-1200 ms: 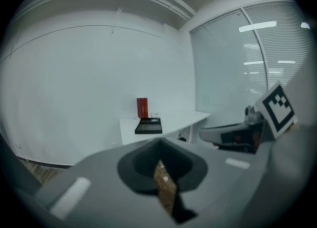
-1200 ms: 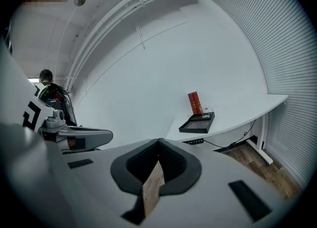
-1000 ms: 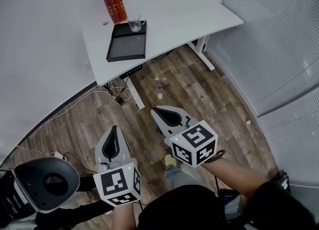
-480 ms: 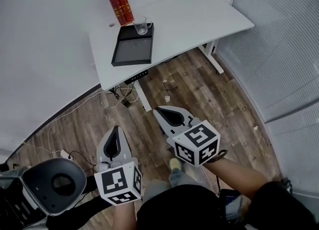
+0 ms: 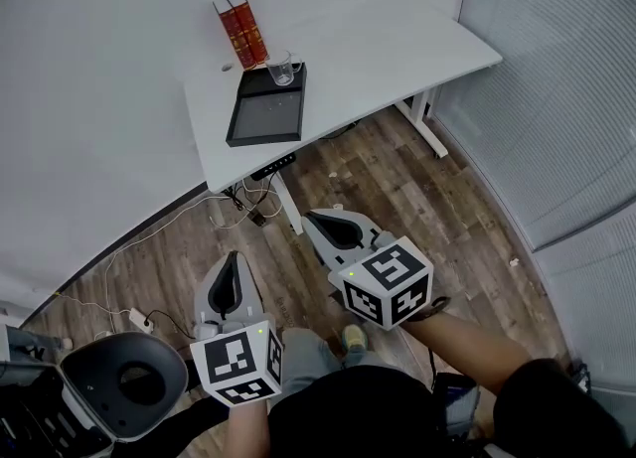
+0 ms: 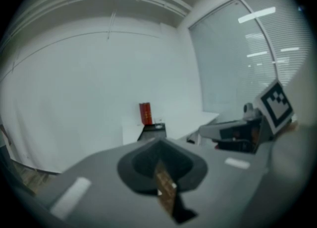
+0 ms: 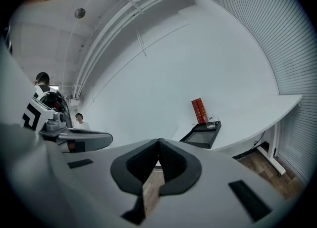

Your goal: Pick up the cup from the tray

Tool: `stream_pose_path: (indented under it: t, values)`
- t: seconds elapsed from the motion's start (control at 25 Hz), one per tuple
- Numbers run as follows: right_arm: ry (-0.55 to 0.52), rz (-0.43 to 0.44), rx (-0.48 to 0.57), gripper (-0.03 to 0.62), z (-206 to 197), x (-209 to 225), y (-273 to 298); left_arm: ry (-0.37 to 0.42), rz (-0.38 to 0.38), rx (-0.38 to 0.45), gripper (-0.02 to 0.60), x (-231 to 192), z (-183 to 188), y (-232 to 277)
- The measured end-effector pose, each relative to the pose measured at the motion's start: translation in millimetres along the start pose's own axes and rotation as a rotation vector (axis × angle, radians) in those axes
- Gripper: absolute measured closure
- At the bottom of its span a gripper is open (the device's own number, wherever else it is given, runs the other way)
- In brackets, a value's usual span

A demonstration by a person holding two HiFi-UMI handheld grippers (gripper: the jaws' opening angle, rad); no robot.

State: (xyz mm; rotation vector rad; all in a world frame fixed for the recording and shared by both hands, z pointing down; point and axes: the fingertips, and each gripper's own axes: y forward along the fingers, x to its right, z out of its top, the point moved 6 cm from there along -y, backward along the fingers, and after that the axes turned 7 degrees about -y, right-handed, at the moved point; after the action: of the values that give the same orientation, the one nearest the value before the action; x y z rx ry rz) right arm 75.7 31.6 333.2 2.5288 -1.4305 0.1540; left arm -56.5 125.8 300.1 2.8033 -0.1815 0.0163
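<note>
Both closed and empty, the left gripper (image 5: 232, 263) and right gripper (image 5: 316, 222) needed to near the clear glass cup (image 5: 281, 69) on the black rectangular tray (image 5: 263, 120), then open.

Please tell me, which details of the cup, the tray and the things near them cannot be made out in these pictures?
- Whether the cup holds anything: too small in the head view and the right gripper view.
- The cup in the left gripper view: lost in blur beside the tray.
- Print on the red books: too small in every view.
- The chair: cut off by the head view's edge.
</note>
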Motion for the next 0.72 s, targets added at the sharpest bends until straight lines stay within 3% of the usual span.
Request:
stream_pose_path:
  t: [0.28,0.72]
  values:
    - [0.023,-0.029,0.018,0.580,1,8,-10,0.025,-0.025,0.019,0.580,12,11,-1]
    - [-0.013,-0.034,0.016,0.580,7,1,0,-0.022,-0.027,0.043,0.580,-4,8,-2]
